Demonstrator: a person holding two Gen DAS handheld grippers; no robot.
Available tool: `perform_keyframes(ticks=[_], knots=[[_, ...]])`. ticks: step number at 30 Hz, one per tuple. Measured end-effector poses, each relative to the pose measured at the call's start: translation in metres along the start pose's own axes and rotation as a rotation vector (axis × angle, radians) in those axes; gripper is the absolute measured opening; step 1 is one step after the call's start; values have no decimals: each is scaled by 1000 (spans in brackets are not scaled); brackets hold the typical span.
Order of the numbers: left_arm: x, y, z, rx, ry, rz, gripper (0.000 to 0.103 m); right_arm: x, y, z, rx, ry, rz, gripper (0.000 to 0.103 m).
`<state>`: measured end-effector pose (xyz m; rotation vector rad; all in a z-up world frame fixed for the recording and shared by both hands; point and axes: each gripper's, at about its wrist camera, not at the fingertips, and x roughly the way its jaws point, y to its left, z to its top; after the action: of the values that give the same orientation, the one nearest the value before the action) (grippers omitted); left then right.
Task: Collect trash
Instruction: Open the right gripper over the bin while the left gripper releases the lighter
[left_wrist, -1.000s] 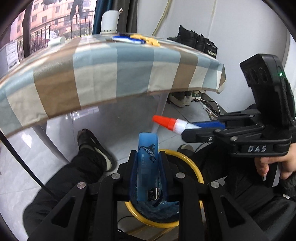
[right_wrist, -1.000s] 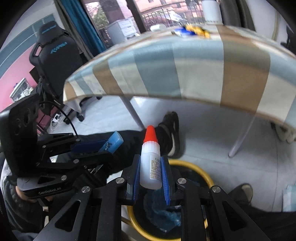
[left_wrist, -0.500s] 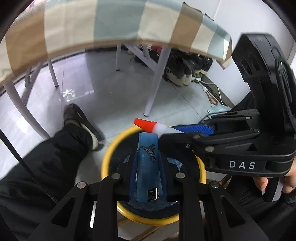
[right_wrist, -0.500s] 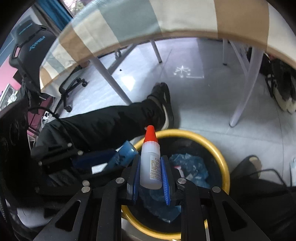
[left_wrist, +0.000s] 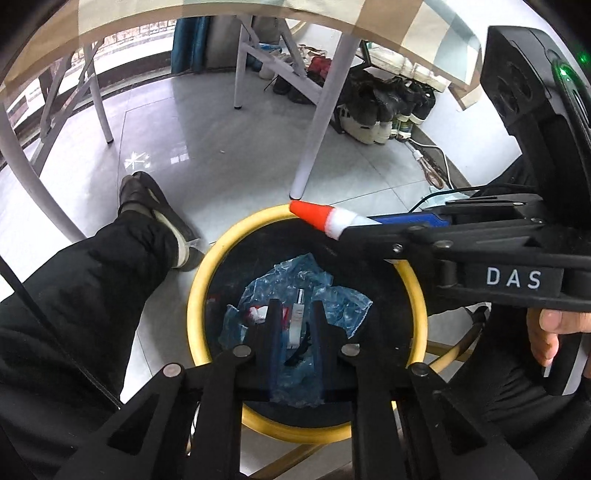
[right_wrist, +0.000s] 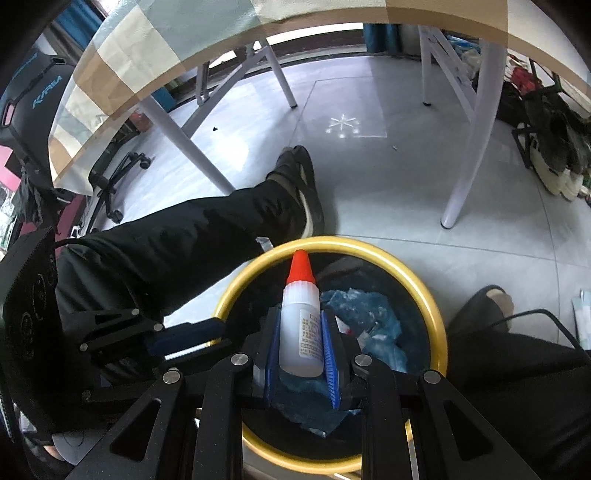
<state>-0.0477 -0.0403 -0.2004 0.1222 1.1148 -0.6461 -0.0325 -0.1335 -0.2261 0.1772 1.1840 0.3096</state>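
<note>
A round bin with a yellow rim (left_wrist: 195, 288) stands on the floor below both grippers; it also shows in the right wrist view (right_wrist: 436, 314). It holds crumpled blue plastic (left_wrist: 332, 295) and small scraps. My left gripper (left_wrist: 294, 314) is open and empty right over the bin. My right gripper (right_wrist: 301, 328) is shut on a white glue bottle with an orange cap (right_wrist: 300, 325) over the bin; the bottle's tip also shows in the left wrist view (left_wrist: 314, 218).
The checked tablecloth's edge (right_wrist: 147, 59) hangs overhead on white table legs (left_wrist: 317, 125). The person's black-trousered leg and shoe (left_wrist: 155, 210) lie left of the bin. Shoes (left_wrist: 384, 110) line the far wall. A black office chair (right_wrist: 37, 99) stands at left.
My left gripper has opened and the blue lighter it held is gone from its fingers. Both grippers have tilted down over the bin. The right still holds the glue bottle.
</note>
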Motion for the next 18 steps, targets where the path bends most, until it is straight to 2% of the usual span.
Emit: perform_keyframes(ticks=[15, 16, 17, 18], knots=[[8, 4, -1, -29, 27, 10, 12, 3, -6, -2, 27, 9, -32, 23], [8, 4, -1, -30, 27, 12, 13, 3, -7, -2, 31, 8, -32, 23], [7, 4, -2, -30, 25, 17, 20, 2, -8, -2, 34, 8, -40, 24], [7, 4, -2, -28, 22, 24, 33, 2, -8, -2, 36, 3, -47, 33]])
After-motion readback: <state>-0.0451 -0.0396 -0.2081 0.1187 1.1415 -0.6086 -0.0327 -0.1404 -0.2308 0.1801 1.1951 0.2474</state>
